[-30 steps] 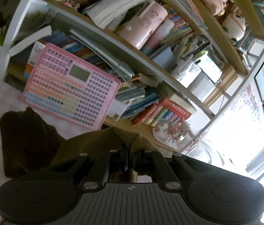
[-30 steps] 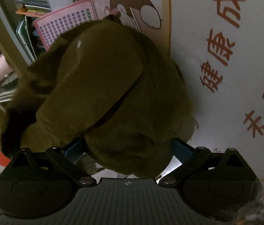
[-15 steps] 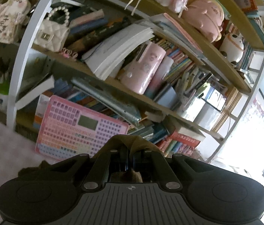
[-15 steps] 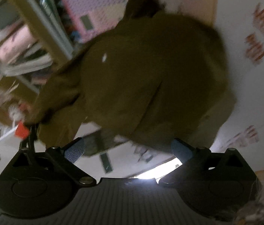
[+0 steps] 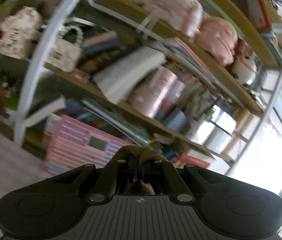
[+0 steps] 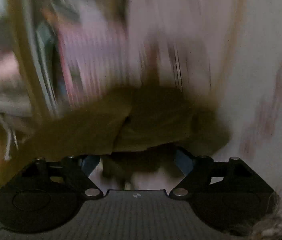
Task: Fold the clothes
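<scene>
My left gripper (image 5: 138,168) is pinched tight on a fold of the olive garment (image 5: 141,152), w/ a bookshelf (image 5: 161,100) & pink toy keyboard (image 5: 80,148) beyond. My right gripper (image 6: 138,160) is spread wide, gripping nothing; garment (image 6: 141,120) hangs just ahead, view v. blurred.

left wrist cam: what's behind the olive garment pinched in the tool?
Behind the olive garment: a pink keyboard toy leaning against the bookshelf. The toy's right edge and lowest books are covered.
</scene>
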`<action>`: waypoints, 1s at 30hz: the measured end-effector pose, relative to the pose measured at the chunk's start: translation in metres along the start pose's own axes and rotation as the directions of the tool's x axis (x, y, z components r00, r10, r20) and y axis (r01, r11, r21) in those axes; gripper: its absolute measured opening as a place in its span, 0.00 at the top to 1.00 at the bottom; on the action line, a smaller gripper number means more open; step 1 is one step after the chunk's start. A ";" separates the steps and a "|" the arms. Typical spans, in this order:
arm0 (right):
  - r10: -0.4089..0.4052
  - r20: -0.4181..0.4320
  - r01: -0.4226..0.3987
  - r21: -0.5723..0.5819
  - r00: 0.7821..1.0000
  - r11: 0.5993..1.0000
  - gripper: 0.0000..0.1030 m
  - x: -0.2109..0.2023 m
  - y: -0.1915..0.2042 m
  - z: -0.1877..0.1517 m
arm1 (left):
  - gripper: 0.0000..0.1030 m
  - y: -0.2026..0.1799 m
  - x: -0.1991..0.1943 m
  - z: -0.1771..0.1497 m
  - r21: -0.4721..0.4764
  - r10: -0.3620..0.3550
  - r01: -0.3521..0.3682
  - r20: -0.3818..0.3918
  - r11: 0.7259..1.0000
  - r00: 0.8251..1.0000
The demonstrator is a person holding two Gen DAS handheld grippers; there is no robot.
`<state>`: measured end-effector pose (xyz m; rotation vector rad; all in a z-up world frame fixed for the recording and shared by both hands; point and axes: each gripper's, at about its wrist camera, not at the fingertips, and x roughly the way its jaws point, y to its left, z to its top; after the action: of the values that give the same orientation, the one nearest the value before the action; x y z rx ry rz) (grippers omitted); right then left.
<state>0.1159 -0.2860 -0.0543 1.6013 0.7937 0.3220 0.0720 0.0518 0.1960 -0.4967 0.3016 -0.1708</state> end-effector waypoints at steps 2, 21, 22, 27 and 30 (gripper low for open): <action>0.000 0.182 0.004 -0.024 0.983 1.000 0.18 -0.018 0.008 0.027 | 0.97 0.014 0.000 -0.007 -0.030 0.030 -0.031 -0.029 0.999 0.999; -0.072 0.073 0.062 0.129 0.995 0.990 0.13 -0.038 -0.041 0.001 | 0.97 0.035 0.028 -0.049 -0.069 0.039 -0.051 -0.167 0.996 0.985; -0.067 0.074 0.057 0.127 0.995 0.990 0.13 -0.038 -0.039 0.002 | 0.97 0.036 0.027 -0.049 -0.071 0.040 -0.053 -0.165 0.996 0.985; -0.040 0.080 0.030 0.121 0.996 0.992 0.12 -0.037 -0.032 0.005 | 0.97 0.040 0.019 -0.049 -0.082 0.055 -0.068 -0.155 0.994 0.986; -0.031 0.080 0.022 0.114 0.996 0.993 0.12 -0.034 -0.026 0.007 | 0.97 0.044 0.013 -0.052 -0.091 0.070 -0.084 -0.152 0.992 0.986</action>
<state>0.0880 -0.3133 -0.0730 1.6972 0.7816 0.1943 0.0710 0.0639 0.1274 -0.5694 0.4757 -0.1184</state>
